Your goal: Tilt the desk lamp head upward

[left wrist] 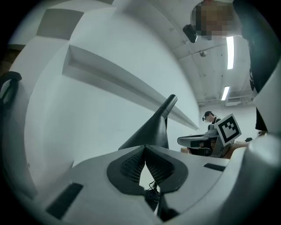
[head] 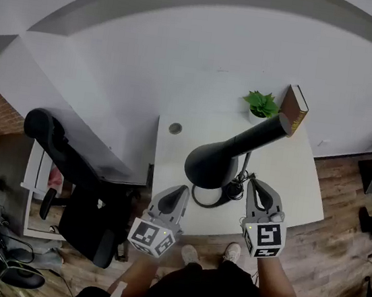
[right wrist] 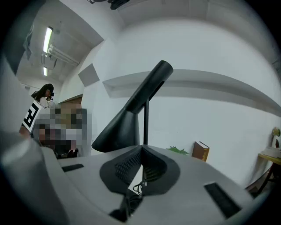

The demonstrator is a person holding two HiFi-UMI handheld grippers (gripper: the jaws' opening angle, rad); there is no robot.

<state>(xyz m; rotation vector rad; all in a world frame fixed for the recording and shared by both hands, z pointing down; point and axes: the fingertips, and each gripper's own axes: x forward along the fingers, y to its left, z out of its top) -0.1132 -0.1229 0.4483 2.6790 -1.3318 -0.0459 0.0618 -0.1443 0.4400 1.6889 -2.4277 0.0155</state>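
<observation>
A black desk lamp stands on the white desk. Its cone-shaped head slopes with the wide mouth toward me and low, and the narrow end high at the back. My left gripper hovers just left of the lamp's ring base, shut and empty. My right gripper is just right of the base by the cord, also shut and empty. In the left gripper view the lamp head rises beyond the shut jaws. In the right gripper view the lamp head and its stem stand close ahead. Neither gripper touches the lamp.
A small green plant and an upright brown book stand at the desk's far edge by the wall. A cable grommet sits at the desk's far left. A black office chair stands left of the desk.
</observation>
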